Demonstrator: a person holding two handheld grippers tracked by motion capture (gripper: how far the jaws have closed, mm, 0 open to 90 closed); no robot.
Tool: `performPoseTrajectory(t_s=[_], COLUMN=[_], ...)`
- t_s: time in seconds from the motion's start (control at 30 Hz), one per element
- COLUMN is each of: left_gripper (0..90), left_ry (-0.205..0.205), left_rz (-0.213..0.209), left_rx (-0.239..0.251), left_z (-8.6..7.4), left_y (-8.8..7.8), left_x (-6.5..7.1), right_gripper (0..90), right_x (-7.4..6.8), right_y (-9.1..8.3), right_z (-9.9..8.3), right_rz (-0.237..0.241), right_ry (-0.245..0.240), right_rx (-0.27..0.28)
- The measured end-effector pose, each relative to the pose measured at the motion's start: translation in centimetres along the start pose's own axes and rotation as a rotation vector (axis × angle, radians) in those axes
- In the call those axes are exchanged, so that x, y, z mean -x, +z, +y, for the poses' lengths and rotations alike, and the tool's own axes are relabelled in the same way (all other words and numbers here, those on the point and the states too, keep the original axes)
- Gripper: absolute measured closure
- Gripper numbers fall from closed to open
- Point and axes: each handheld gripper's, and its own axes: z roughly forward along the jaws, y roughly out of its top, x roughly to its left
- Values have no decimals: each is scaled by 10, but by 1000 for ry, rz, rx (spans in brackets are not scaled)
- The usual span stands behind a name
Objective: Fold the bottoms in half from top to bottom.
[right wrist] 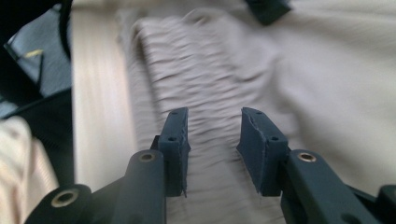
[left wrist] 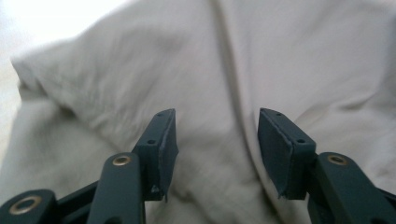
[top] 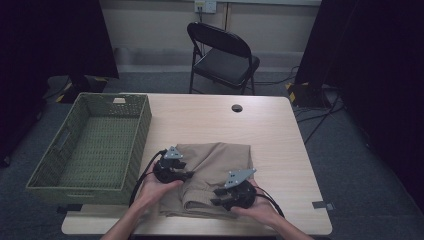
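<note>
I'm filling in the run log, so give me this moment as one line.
work: folding tan trousers | left gripper: open over cloth | right gripper: open above gathered waistband | basket: empty, left of trousers | table

I note a plain khaki-tan garment [top: 215, 172], a woven olive-green basket [top: 90, 145], a pale wood-grain surface [top: 270, 130], a black chair [top: 222, 55] and black jaws on both grippers.

No readable text, label, brand, number or sign appears on anything here.
</note>
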Motion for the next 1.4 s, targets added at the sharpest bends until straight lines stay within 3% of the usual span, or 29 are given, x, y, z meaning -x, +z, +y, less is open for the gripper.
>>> performPoseTrajectory(t_s=[0.1,0.13,0.2,0.3,0.43,0.57,0.73,0.8,0.93,1.0,1.07,1.17,1.27,1.4], left_gripper=[533,544,562,550,524,504,511,531,569,618,685,697,677,671], left_ry=[-6,13,51,81,104,86,52,46,20,21,50,44,70,60], left_rz=[-55,-78,-90,-117,-113,-131,-170,-192,-180,-172,-147,-149,-143,-138], left_rx=[37,25,-14,-79,-105,-101,-107,-74,-17,-29,-69,-72,-76,-58], left_z=[3,2,-1,-8,-9,-11,-11,-5,2,1,-2,-4,-4,-8], left_y=[-3,-1,5,19,25,25,24,21,21,27,32,36,36,36], left_x=[7,12,20,28,33,33,35,36,29,26,24,24,28,31], right_gripper=[654,657,669,668,655,630,601,600,599,598,591,537,510,465], right_x=[14,19,35,51,57,56,49,44,40,37,35,32,36,52], right_y=[-8,-9,-12,-12,-8,-10,-15,-17,-21,-23,-25,-27,-33,-40], right_z=[4,4,1,-7,-21,-24,-29,-32,-36,-37,-37,-35,-26,-6], right_rz=[-51,-65,-140,-199,-271,-262,-260,-266,-239,-226,-222,-215,-236,-273], right_ry=[56,81,156,180,172,178,149,132,114,115,108,127,143,164], right_rx=[53,64,68,24,-58,-51,-79,-80,-81,-86,-101,-113,-50,35])
